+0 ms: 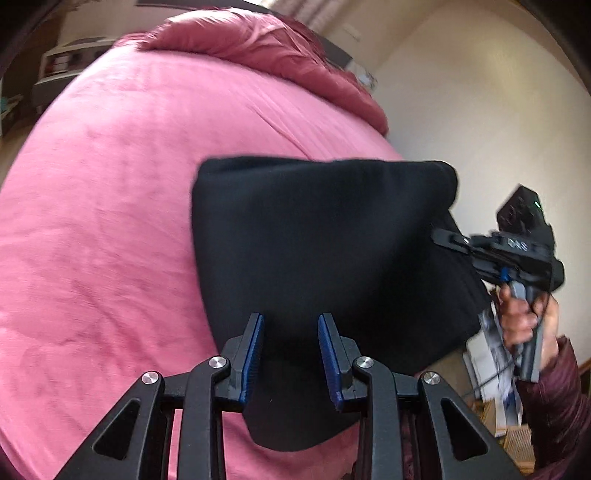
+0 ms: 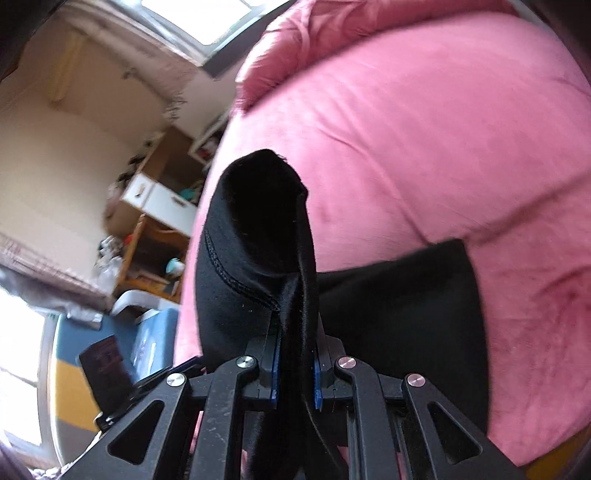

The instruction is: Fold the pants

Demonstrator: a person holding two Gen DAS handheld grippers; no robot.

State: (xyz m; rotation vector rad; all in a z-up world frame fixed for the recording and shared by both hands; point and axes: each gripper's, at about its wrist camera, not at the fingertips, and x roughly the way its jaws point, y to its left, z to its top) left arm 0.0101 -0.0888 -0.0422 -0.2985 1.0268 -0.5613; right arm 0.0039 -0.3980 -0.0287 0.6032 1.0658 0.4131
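A bed under a pink cover [image 1: 129,206] fills most of the left-wrist frame, with a bunched darker pink duvet [image 1: 258,48] at its top. A cream wall [image 1: 461,110] rises at upper right. In the right-wrist view, a bright window [image 2: 207,18] glows at the top edge, a wooden shelf unit with white drawers [image 2: 162,199] stands at centre left, and a blue-and-yellow rug [image 2: 70,373] lies at lower left.

My left wrist camera looks down close over the pink bed [image 1: 110,221]. My right one faces it too. Both share the black pants [image 1: 314,240].
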